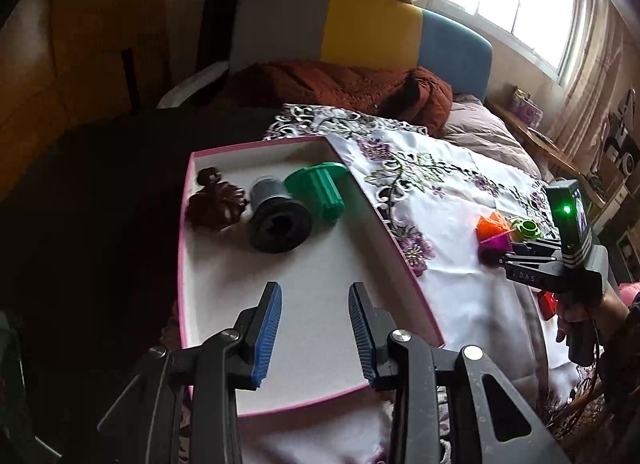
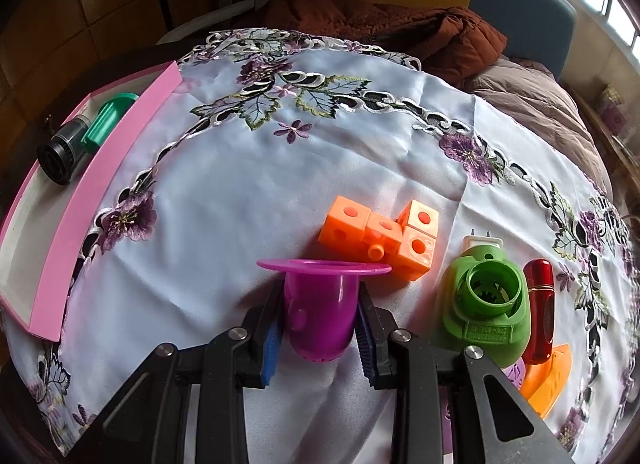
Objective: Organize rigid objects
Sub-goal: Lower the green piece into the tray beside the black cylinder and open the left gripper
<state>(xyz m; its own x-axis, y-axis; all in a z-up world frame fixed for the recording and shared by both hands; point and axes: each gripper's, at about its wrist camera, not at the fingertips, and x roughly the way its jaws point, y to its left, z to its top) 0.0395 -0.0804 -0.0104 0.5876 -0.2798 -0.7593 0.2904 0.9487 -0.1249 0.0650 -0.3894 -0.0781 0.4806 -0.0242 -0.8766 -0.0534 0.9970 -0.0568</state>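
Observation:
My right gripper (image 2: 320, 328) is shut on a purple plastic cup (image 2: 320, 304) with a wide rim, held just above the cloth. Beyond it lie joined orange cubes (image 2: 380, 236); to the right a green plastic part (image 2: 486, 304), a red cylinder (image 2: 540, 312) and an orange piece (image 2: 548, 376). My left gripper (image 1: 314, 328) is open and empty above the near part of the pink-edged box (image 1: 384, 223). Inside the box lie a black spool (image 1: 278, 219), a green spool (image 1: 320, 187) and a dark brown piece (image 1: 214, 203). The right gripper also shows in the left wrist view (image 1: 500, 258).
A white embroidered cloth (image 2: 280, 183) covers the bed. A rust-brown jacket (image 1: 340, 83) lies at the head, before a grey, yellow and blue headboard (image 1: 372, 23). The box (image 2: 80, 203) sits at the cloth's left edge. A window and shelves are on the right.

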